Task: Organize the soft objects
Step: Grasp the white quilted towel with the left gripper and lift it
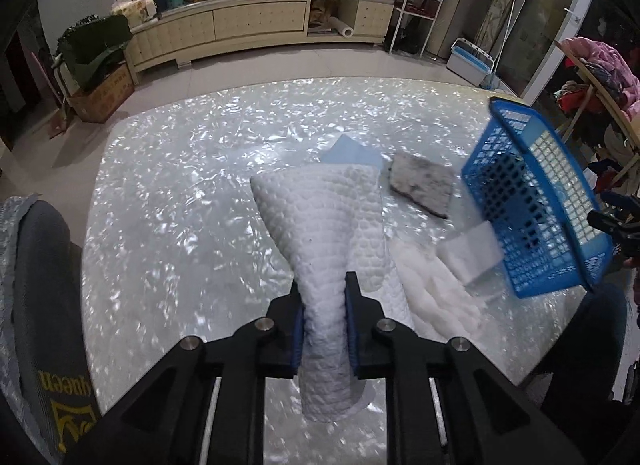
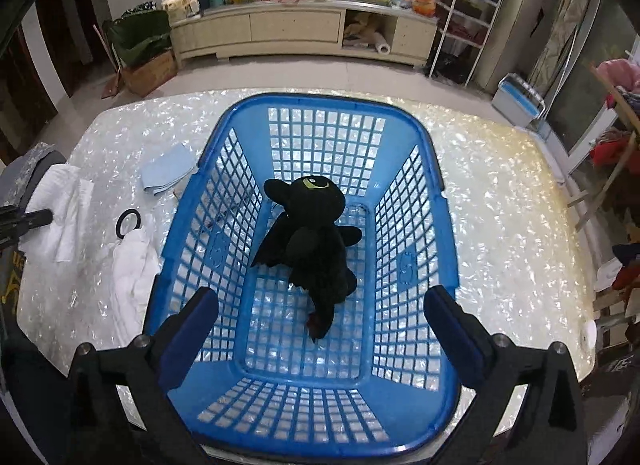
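White quilted cloth (image 1: 320, 249) is clamped by left gripper (image 1: 324, 329), lifted off pearly table (image 1: 160, 185). Right gripper (image 2: 320, 329) is spread wide, empty, above blue basket (image 2: 436, 193); black plush (image 2: 312, 241) is lying inside. Table's left half is bare.

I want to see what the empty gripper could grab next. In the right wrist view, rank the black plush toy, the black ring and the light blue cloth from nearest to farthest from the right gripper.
From the right gripper:
1. Black plush toy, straight ahead inside the blue basket.
2. Black ring, on the table left of the basket.
3. Light blue cloth, farther back on the left.
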`<state>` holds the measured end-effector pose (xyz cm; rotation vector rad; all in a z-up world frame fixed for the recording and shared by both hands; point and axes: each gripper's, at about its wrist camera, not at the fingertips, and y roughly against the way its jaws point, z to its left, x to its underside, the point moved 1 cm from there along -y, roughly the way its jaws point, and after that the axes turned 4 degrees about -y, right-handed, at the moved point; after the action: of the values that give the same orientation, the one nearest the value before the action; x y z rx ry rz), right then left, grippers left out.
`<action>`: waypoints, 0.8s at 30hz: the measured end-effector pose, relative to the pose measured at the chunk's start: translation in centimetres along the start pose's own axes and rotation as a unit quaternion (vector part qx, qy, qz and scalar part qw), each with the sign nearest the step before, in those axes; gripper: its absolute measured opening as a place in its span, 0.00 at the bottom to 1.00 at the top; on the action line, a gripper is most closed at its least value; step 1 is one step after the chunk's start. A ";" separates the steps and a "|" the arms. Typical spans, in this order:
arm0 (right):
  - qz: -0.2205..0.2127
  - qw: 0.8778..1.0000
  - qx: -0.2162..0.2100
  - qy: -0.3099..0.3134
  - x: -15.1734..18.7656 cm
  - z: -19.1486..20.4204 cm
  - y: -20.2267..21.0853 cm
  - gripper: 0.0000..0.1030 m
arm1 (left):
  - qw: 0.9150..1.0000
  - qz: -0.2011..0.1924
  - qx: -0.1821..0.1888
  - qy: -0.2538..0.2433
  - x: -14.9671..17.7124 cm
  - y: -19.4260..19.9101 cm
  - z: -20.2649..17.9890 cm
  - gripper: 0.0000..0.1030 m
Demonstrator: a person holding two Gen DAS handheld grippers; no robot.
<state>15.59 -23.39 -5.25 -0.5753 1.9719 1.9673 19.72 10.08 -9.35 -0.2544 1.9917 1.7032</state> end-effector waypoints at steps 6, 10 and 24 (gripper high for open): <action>-0.026 1.000 -0.001 -0.004 1.4 0.1 1.9 1.00 | 1.000 -0.010 -0.012 -0.008 0.8 3.0 -2.8 0.15; -0.037 0.999 -0.005 -0.013 2.3 -0.2 2.6 1.00 | 1.000 -0.018 -0.013 -0.020 0.8 4.6 -5.2 0.15; -0.053 0.997 -0.029 -0.042 4.1 -2.5 3.8 1.00 | 0.995 -0.045 0.021 -0.086 -2.0 7.1 -15.3 0.15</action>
<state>10.38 -26.23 -3.84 -0.5893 1.8034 1.9567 14.40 -3.63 -0.81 -0.1743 1.8607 1.5699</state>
